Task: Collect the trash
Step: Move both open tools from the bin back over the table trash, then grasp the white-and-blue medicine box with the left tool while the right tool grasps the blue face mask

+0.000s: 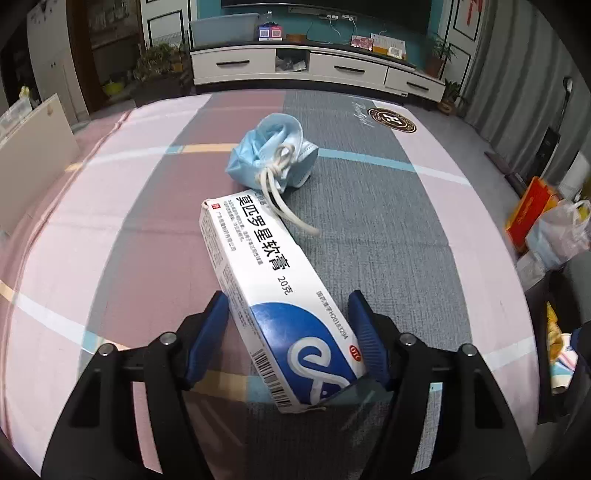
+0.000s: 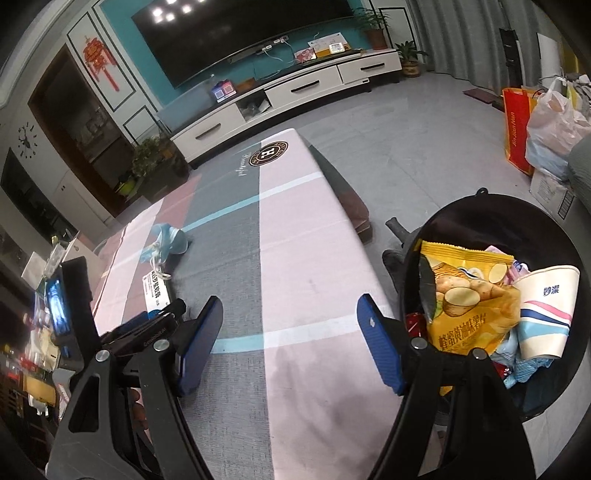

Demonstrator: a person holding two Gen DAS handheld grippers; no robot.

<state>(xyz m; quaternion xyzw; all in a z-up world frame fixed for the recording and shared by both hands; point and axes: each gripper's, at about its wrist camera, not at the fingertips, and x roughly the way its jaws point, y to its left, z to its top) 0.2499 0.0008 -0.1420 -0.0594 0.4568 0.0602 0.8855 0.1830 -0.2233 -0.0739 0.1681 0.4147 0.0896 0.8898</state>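
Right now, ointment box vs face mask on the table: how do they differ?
The ointment box is a rigid white-and-blue carton; the face mask is soft, pale blue and crumpled. The box lies flat between the left gripper's jaws; the mask sits beyond it, ungripped. The mask's ear loop drapes over the box's far end. Both rest on the striped table.

teal wall [image 2: 122, 22], white tv cabinet [image 1: 310, 66], grey floor [image 2: 424, 129]
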